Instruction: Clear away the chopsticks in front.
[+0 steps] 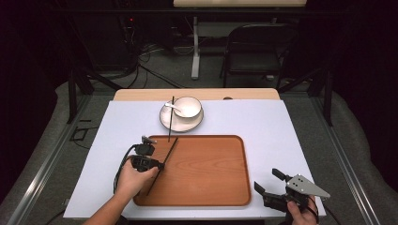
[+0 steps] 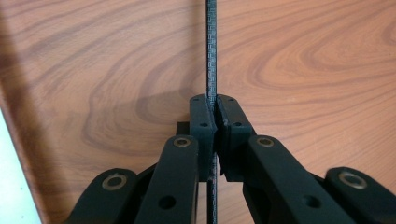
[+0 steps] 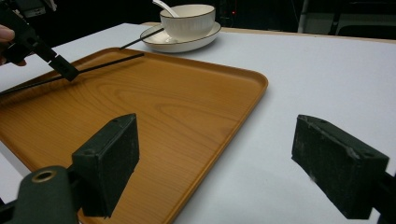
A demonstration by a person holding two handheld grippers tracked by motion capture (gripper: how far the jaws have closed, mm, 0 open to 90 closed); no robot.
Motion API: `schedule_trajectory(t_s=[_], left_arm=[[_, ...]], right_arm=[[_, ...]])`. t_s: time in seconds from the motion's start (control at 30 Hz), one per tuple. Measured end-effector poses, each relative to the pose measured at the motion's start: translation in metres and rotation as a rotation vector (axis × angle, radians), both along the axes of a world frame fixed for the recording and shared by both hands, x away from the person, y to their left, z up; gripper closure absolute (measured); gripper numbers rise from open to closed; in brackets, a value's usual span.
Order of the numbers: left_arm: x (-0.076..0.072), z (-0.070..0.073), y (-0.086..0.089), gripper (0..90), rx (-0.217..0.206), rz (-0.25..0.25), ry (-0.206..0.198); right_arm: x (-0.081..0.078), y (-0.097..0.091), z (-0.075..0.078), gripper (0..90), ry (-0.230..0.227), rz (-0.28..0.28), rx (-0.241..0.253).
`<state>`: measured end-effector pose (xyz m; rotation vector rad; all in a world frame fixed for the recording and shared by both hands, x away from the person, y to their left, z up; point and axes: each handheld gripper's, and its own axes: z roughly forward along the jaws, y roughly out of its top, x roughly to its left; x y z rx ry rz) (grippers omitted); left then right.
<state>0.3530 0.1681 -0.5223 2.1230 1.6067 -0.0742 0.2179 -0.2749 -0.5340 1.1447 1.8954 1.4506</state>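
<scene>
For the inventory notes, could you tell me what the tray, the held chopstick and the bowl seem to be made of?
Tray: wood or wood-look laminate, smooth with a low sheen; flowing brown grain shows.
Chopstick, clamped in the left gripper: black, with a fine woven pattern, possibly carbon fibre or textured plastic.
Bowl: likely glazed ceramic, glossy cream-white with a thin dark rim line.

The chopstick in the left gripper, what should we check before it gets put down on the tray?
1. Left gripper shut on the held chopstick: ok, the jaws pinch it in the left gripper view.
2. Held chopstick is over the wooden tray: ok.
3. Tray bare where it will land: ok.
4. Second chopstick out of the way: ok, it leans on the plate beside the bowl.
5. Right gripper apart from the tray: ok, open, beside the tray's right edge.
6. Chopstick already touches the tray: cannot tell.
</scene>
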Motion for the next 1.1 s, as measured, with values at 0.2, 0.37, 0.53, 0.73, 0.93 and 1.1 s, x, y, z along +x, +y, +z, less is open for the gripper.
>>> schedule_trajectory(t_s=[0.2,0.37,0.53,0.73,0.93,1.1], left_arm=[[0.0004,-0.0012,0.0017,85.8,-0.002,0.012,0.009],[0.0004,-0.0035,0.0016,85.8,0.003,0.011,0.017],[0.0006,-0.0044,0.0013,85.7,0.004,0.018,0.015],[0.0004,-0.0053,0.0014,85.3,-0.006,0.011,0.025],[0.0001,-0.0059,0.0018,84.1,-0.015,0.017,0.02],[0.0002,-0.0057,0.0018,85.7,-0.007,0.013,0.018]], right_arm=[[0.0,-0.0001,0.0,14.5,-0.001,0.001,0.0],[-0.0001,-0.0001,0.0,14.5,-0.002,0.001,0.0],[-0.0002,-0.0001,0.0001,14.5,-0.002,0.0,0.0],[-0.0001,0.0,0.0,14.5,-0.002,0.0,0.0],[-0.0003,-0.0002,0.0001,14.5,-0.002,0.0,0.0],[-0.0004,0.0,0.0001,14.5,-0.003,0.0,0.001]])
